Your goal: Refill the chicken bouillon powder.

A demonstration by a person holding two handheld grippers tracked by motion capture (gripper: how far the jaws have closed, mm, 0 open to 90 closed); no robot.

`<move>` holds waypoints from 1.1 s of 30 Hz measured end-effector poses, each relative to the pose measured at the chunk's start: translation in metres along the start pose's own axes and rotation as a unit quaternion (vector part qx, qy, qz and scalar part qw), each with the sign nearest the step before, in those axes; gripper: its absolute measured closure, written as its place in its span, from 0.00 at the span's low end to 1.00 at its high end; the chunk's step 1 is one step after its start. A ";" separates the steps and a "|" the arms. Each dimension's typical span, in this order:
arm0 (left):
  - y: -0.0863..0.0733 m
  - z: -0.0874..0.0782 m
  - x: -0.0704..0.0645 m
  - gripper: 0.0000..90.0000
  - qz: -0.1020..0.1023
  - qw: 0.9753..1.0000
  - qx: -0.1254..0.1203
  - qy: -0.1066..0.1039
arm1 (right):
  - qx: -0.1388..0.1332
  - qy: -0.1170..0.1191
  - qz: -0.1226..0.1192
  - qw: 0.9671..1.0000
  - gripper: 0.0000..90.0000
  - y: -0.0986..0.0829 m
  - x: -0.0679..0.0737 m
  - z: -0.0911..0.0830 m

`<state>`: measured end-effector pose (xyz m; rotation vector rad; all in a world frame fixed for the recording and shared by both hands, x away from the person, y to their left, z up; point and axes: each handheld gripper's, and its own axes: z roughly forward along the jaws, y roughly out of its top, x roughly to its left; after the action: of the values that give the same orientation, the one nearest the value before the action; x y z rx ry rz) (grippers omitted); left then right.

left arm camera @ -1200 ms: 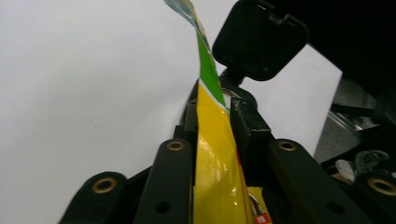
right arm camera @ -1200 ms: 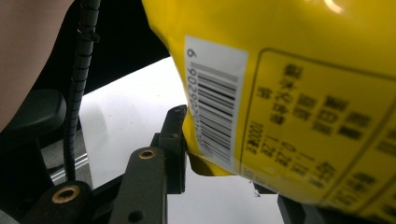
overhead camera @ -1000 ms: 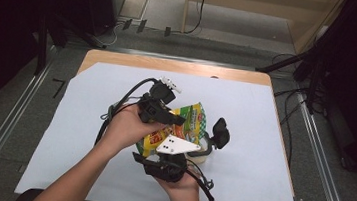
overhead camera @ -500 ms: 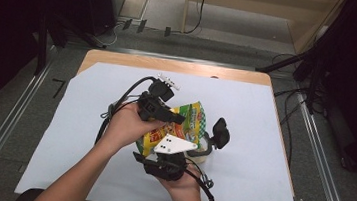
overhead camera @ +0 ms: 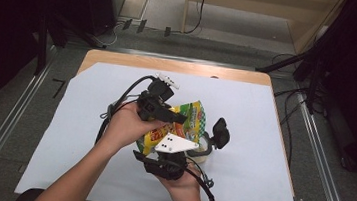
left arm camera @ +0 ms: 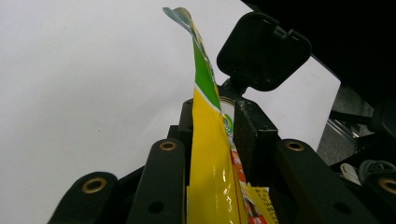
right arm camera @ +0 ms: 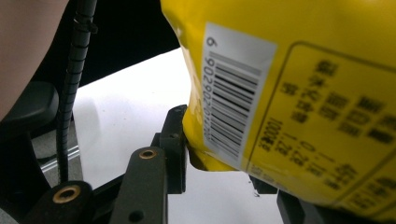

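Holding the yellow snack bag (overhead camera: 176, 125) clamped in both left gripper (overhead camera: 177, 116) and right gripper (overhead camera: 189, 149) — lifted off table (overhead camera: 265, 119), not yet opened.

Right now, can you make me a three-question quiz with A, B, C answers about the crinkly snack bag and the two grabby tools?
1. Where is the yellow and green crinkly foil snack bag?
A. Held above the table
B. On the floor
C. Inside a box

2. What colour is the sheet covering the table?
A. Red
B. Pale grey-white
C. Black

3. How is the left tool?
A. Wide open
B. Lying on the table
C. Shut on the bag

Answers: 1 A, both tools hold it up over the table. 2 B, pale in the high view. 3 C, its jaws press the bag's edge.
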<state>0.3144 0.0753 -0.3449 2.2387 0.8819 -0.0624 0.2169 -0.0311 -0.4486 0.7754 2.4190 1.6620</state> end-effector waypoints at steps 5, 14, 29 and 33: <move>-0.001 0.000 0.001 0.83 0.001 1.000 -0.001 0.000 | 0.004 -0.005 -0.008 1.000 0.72 0.000 0.000 0.000; -0.001 0.001 0.002 0.83 -0.003 1.000 0.000 -0.002 | 0.006 -0.004 -0.006 1.000 0.72 0.000 -0.001 0.000; 0.000 0.002 0.003 0.83 -0.007 1.000 0.002 -0.005 | 0.008 -0.002 -0.003 1.000 0.72 0.000 0.000 0.000; 0.000 0.002 0.003 0.83 -0.007 1.000 0.003 -0.005 | 0.008 -0.002 -0.002 1.000 0.72 0.000 -0.001 0.000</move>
<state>0.3169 0.0756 -0.3478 2.2348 0.8931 -0.0835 0.2174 -0.0313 -0.4486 0.7744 2.4326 1.6381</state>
